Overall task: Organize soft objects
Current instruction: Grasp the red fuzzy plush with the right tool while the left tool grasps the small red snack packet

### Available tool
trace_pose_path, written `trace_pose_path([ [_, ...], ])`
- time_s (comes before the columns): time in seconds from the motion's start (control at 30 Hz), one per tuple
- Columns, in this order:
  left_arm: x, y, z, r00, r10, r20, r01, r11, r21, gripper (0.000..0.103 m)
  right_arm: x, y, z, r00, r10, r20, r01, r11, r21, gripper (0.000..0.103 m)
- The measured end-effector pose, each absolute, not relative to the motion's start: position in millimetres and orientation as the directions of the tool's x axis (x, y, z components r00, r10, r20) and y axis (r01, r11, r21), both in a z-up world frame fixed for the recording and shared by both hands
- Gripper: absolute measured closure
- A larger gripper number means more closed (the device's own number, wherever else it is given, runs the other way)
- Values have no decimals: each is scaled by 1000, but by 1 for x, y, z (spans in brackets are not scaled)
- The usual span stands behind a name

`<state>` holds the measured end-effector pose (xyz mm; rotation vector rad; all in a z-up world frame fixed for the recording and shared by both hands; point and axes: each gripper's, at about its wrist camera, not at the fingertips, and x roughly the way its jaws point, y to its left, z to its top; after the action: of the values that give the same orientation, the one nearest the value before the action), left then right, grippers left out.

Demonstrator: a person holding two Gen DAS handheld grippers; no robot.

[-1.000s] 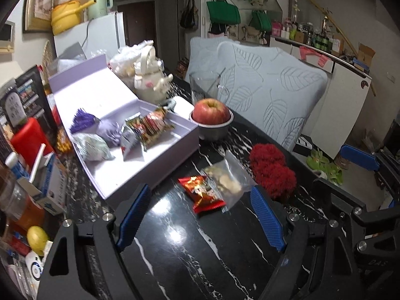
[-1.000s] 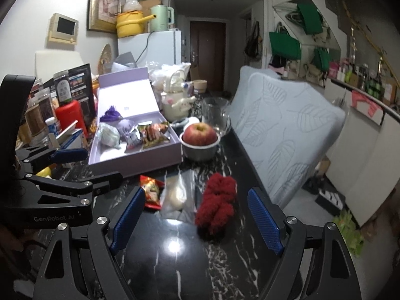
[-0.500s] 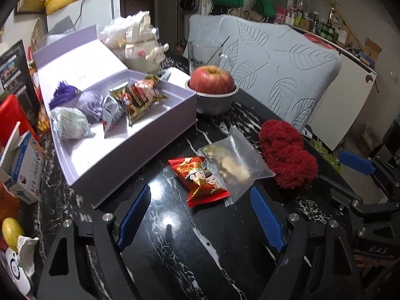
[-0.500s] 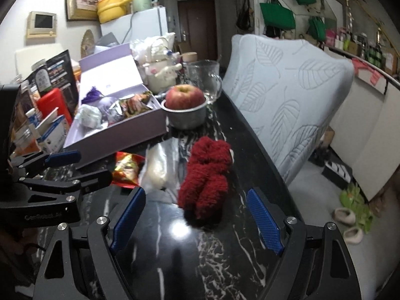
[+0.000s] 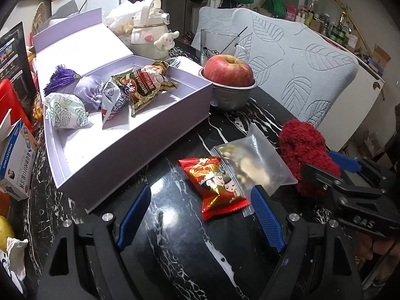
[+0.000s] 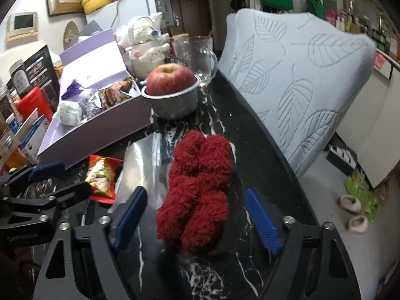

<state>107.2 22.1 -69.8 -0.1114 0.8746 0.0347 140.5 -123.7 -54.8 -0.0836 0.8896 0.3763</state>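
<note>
Both grippers have dropped closer to the tabletop (image 5: pixel 175 262) since a second ago, so two pickups look near. The right gripper (image 6: pixel 195 215) is closing, its pads not yet touching the red yarn (image 6: pixel 197 182) between them. The left gripper (image 5: pixel 200 215) stands open, the red packet (image 5: pixel 215 185) just ahead between its fingertips, the clear bag (image 5: pixel 260 157) beyond.

Snack packet (image 5: pixel 215 185) and clear bag (image 5: pixel 255 162) between open box (image 5: pixel 140 135) and fuzzy bundle (image 5: pixel 305 150), bowl (image 5: pixel 231 95) behind.
</note>
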Motion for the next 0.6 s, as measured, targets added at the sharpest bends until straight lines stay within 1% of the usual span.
trace_pose_path([
  [0.07, 109, 23, -70, 642, -18, -767, -76, 993, -87, 21, 144, -127, -60, 544, 286, -789, -346, 933, 100, 57],
  [0.17, 112, 24, -71, 642, -32, -766, -75, 992, -104, 21, 142, -134, -59, 543, 319, -776, -344, 928, 141, 70],
  [0.33, 115, 23, -71, 649, -41, -760, -69, 991, -113, 21, 134, -150, -47, 594, 304, -745, -303, 942, 143, 73],
  [0.47, 116, 22, -72, 652, -43, -757, -69, 991, -116, 21, 128, -164, -45, 595, 294, -748, -280, 948, 151, 73],
  [0.6, 123, 20, -78, 646, -15, -763, -83, 992, -90, 21, 123, -171, -49, 580, 290, -761, -271, 950, 155, 72],
])
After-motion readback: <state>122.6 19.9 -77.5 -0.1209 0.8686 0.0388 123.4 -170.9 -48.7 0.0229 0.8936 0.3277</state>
